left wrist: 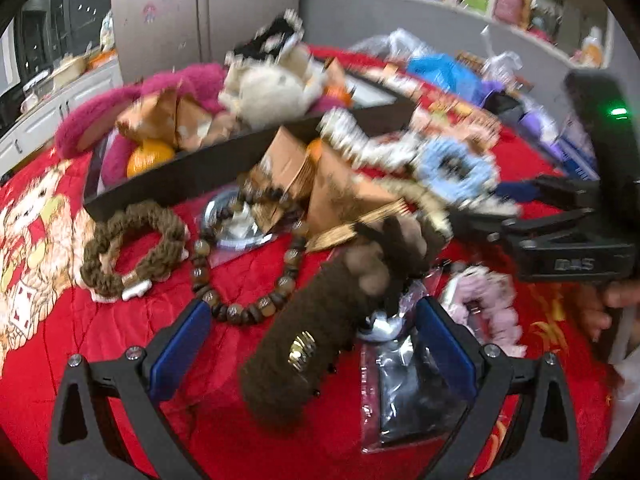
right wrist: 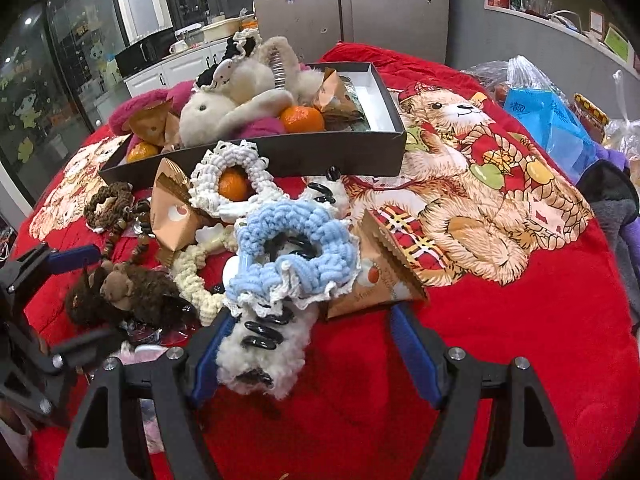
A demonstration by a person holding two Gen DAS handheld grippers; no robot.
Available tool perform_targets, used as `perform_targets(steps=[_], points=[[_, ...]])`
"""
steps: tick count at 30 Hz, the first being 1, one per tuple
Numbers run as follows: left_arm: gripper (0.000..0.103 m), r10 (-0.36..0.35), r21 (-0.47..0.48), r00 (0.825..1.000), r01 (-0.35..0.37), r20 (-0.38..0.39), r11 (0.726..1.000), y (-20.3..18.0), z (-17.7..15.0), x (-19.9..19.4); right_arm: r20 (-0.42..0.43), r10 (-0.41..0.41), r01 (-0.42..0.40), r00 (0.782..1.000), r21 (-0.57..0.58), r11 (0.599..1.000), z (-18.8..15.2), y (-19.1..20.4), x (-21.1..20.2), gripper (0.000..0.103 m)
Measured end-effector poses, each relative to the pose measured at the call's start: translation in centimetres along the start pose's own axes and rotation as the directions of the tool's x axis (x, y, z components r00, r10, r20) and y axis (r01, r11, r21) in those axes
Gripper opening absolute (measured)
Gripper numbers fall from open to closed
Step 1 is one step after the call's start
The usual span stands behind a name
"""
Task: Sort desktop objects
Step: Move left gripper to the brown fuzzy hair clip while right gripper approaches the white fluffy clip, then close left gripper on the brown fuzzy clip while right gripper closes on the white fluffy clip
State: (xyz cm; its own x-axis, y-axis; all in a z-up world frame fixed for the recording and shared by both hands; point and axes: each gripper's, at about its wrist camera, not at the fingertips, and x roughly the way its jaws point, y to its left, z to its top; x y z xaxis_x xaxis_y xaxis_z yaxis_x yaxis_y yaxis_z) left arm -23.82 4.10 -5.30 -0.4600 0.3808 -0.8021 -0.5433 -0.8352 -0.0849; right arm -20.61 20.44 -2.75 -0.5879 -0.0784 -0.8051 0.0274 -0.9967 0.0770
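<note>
Clutter is being crowded onto a red cloth (right wrist: 500, 340) in front of a black box (right wrist: 280, 156). Left tongs (left wrist: 312, 344) are being held spread around a brown plush clip (left wrist: 296, 356), untouched by either pad. Right tongs (right wrist: 308, 356) are being held spread too, a white fluffy clip (right wrist: 264, 356) lying between them against the left pad, just below a blue scrunchie (right wrist: 296, 248).

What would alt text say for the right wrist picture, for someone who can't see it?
Open right gripper jaws straddle a white fluffy hair clip on a red blanket. Just beyond lie a blue scrunchie, a white scrunchie around an orange, and paper packets. Behind them, a black box holds plush toys and oranges.
</note>
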Motion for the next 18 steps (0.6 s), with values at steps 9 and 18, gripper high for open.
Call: perform_targets(steps=[9,18], points=[[0.061,-0.013,-0.100,0.998,0.019,0.059,0.995,2.1,-0.5,-1.1,-0.005,0.020,-0.020,1.000,0.000,1.000,-0.2,0.3,0.0,0.028],[0.042,-0.013,-0.123,0.996,0.024,0.090,0.992,1.8,-1.3,-2.7,0.021,0.029,-0.030,0.999,0.014,0.999,-0.3,0.6,-1.6,0.027]])
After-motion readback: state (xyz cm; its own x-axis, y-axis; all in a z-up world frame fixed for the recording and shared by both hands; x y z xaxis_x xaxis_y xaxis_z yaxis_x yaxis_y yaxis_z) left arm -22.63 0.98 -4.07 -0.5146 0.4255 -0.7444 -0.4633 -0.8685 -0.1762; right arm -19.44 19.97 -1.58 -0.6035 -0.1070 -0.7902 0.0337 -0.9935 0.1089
